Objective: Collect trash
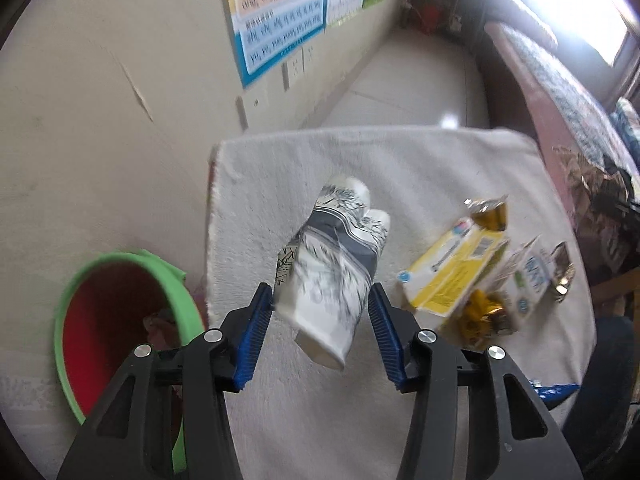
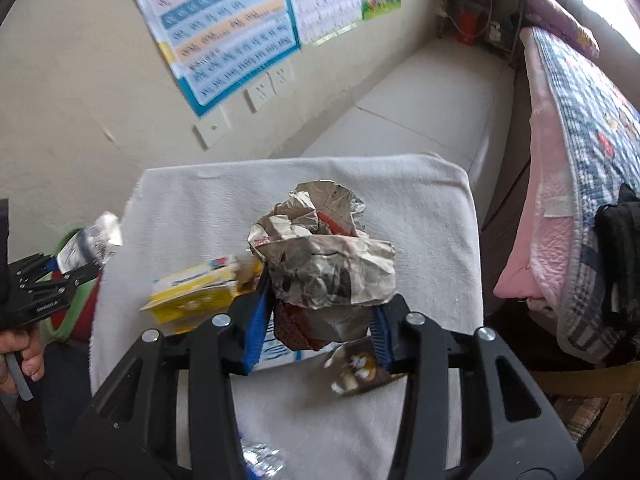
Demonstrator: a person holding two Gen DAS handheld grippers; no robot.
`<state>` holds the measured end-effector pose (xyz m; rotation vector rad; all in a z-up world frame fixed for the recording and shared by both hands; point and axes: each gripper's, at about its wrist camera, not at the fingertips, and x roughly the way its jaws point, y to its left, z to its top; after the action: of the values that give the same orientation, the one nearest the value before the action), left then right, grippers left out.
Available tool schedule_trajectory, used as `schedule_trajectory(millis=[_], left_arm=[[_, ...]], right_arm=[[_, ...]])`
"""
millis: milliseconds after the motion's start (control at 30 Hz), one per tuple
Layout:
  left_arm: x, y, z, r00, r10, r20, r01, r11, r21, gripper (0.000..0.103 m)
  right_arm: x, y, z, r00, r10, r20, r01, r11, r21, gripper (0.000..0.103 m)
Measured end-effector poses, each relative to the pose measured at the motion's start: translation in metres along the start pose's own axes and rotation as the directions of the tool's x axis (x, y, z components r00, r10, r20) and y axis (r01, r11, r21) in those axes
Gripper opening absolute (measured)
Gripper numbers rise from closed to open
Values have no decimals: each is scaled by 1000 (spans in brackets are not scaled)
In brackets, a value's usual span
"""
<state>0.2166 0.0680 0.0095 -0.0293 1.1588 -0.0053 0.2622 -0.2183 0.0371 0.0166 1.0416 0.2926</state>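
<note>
lifting both catches clear of bench [image 1: 400,152]: left jaws [image 1: 320,304] clamp white pouch [image 1: 332,264], right jaws [image 2: 320,316] pinch crumpled paper [image 2: 320,256], bin [image 1: 68,288] near left.

So I'm working over a small table covered by a fuzzy white towel [image 1: 400,168] that drapes over the edges. Still lying on it: a flattened yellow carton [image 1: 448,272], a white milk-style carton [image 1: 528,280] just beside it, and some crinkly gold foil wrappers [image 1: 486,316] tucked against both. A blue wrapper [image 1: 554,390] peeks out at the near right edge. From my right camera there's also a brown snack wrapper [image 2: 360,368] on the towel.
</note>
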Motion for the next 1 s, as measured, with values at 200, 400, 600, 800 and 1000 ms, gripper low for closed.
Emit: schedule_trajectory(millis=[200, 400, 600, 800, 1000], left_arm=[[-32, 8, -6, 998, -10, 58, 12, 999, -34, 36], [-46, 14, -24, 997, -39, 66, 43, 997, -69, 29], [-40, 17, -43, 998, -56, 15, 57, 993, -100, 55], [-11, 6, -68, 991, -83, -104, 76, 995, -70, 62], [28, -3, -88, 973, -44, -228, 36, 999, -40, 62]], right_arm=[[-34, 31, -10, 999, 29, 36, -27, 999, -47, 42], [-50, 59, -22, 998, 44, 49, -40, 995, -93, 42], [-62, 70, -31, 997, 51, 64, -44, 993, -108, 42], [-59, 70, -36, 997, 63, 52, -57, 992, -113, 42], [-53, 69, -36, 996, 72, 47, -67, 992, -106, 42]])
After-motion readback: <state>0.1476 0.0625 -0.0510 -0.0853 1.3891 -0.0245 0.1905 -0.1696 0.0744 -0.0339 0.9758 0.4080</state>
